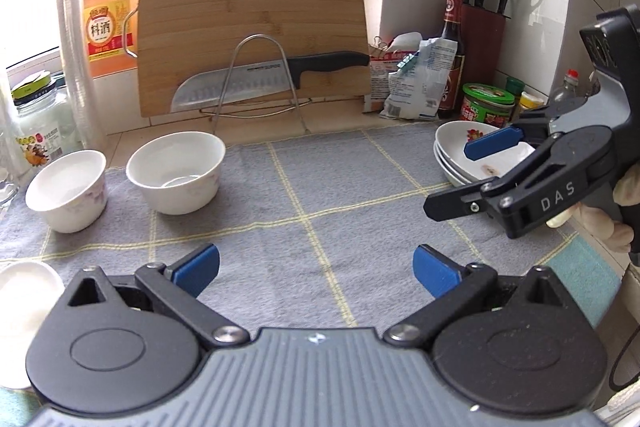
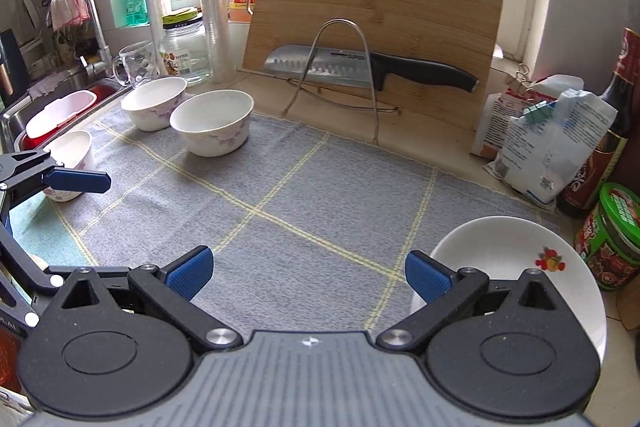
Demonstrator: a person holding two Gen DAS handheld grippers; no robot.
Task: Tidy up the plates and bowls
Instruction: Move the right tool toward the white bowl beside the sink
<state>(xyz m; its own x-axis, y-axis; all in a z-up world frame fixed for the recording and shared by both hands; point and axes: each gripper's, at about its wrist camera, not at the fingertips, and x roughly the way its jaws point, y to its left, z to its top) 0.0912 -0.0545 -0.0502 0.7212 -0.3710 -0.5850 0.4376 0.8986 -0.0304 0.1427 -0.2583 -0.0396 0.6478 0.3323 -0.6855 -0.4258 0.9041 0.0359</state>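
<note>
A: Where's the crockery rel. to the grey cloth [image 1: 320,187]?

B: Plates [image 1: 452,155] stacked at the cloth's right edge, near its back corner. Two bowls [image 1: 176,171] [image 1: 68,191] side by side on its left part, towards the back; a smaller cup-like bowl [image 2: 74,155] at the left edge, closer to the front.

A: Grippers?

B: Left gripper [image 1: 316,267] spread wide, nothing between the pads, hovering over the cloth's front-middle. Right gripper [image 2: 308,269] also spread wide and empty, sitting just over the near rim of the plate stack [image 2: 500,251].

A: So which one's nearer to what?

B: Right is nearest the plates; they lie just to its right and slightly ahead, its right finger overlapping the rim in its own view. Bowls lie ahead-left of the left gripper, so I'd guess left takes those. Bowls are round, no long axis; a rim pinch from any side should work.

A: Views differ?

B: Left cam shows the stack is several plates deep, plus a brownish smear on the top one. Right cam shows only the top plate w/ a fruit print, but adds the sink [image 2: 80,95] beyond the cloth's left edge.
</note>
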